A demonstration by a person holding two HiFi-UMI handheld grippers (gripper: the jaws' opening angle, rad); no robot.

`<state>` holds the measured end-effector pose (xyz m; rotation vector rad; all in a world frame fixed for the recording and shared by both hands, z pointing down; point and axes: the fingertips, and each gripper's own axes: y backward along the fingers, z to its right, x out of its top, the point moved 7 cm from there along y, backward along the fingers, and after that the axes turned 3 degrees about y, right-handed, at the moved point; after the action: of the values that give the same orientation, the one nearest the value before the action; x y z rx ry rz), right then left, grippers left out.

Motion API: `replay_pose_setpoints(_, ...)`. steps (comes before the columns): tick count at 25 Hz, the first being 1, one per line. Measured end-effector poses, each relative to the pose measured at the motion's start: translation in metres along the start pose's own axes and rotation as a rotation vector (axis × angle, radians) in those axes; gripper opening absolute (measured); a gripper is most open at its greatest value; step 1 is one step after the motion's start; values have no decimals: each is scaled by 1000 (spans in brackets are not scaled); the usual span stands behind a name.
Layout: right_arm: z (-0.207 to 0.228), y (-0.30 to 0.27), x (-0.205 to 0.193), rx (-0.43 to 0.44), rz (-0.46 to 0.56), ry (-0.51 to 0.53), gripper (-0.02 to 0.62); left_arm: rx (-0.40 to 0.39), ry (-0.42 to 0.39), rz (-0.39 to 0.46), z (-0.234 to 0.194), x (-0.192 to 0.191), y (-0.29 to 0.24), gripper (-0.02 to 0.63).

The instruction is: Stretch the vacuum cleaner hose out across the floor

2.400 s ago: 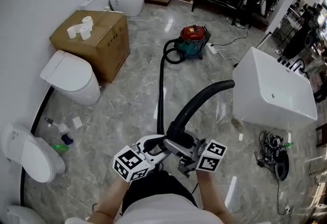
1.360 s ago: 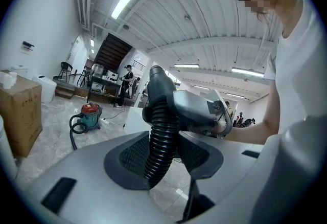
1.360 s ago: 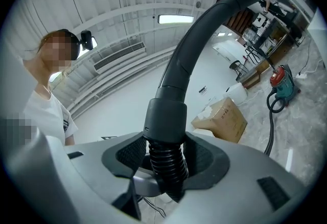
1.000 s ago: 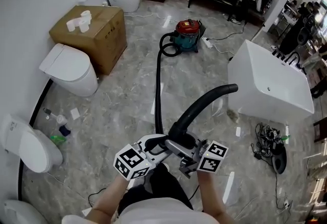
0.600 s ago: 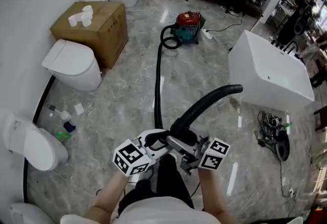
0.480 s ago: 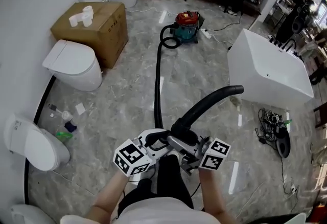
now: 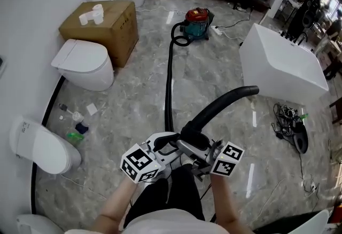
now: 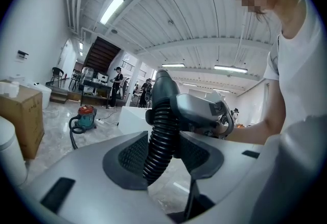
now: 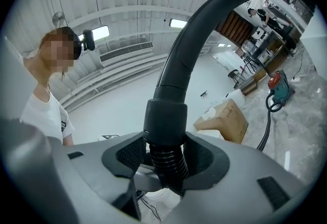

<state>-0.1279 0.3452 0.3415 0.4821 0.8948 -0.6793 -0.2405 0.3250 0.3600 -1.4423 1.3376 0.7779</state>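
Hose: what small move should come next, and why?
Probably pull the hose a little backward, away from the vacuum cleaner: the left gripper and right gripper both clamp its handle end, and a loop lies curled beside the canister.

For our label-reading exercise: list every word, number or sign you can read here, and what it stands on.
Nothing is legible.
Cardboard box: dark print on its side, too small to read.
Marker cubes: black-and-white square patterns, no words.
Vacuum cleaner: no label readable.
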Motion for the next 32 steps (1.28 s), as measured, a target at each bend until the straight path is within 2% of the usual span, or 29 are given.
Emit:
replay_pose_setpoints(7,-24,-7,-22,10,-39,-3,238,17,23,19,13,-19,28,169)
replay_pose_setpoints(13,-37,3,-34,-17,-24,-11,238,-3,15,15,26,-28,34,169)
replay_pose_setpoints(18,-42,21,-28,-82,36,14,236,-1,-48,25,37,-20,23,172)
replay_pose_setpoints(21,-42,28,-25,-115,43,56,235,-2,-63,56,36,-14,17,202)
replay_pose_setpoints(26,-42,42,-19,-128,143,67,233,-12,-136,101,43,-5,6,210)
replay_pose_setpoints(29,-45,43,-15,-125,175,96,233,15,-197,125,46,0,7,213)
replay_pose_setpoints(32,-46,41,-15,-126,183,115,233,59,-267,105,45,4,11,218)
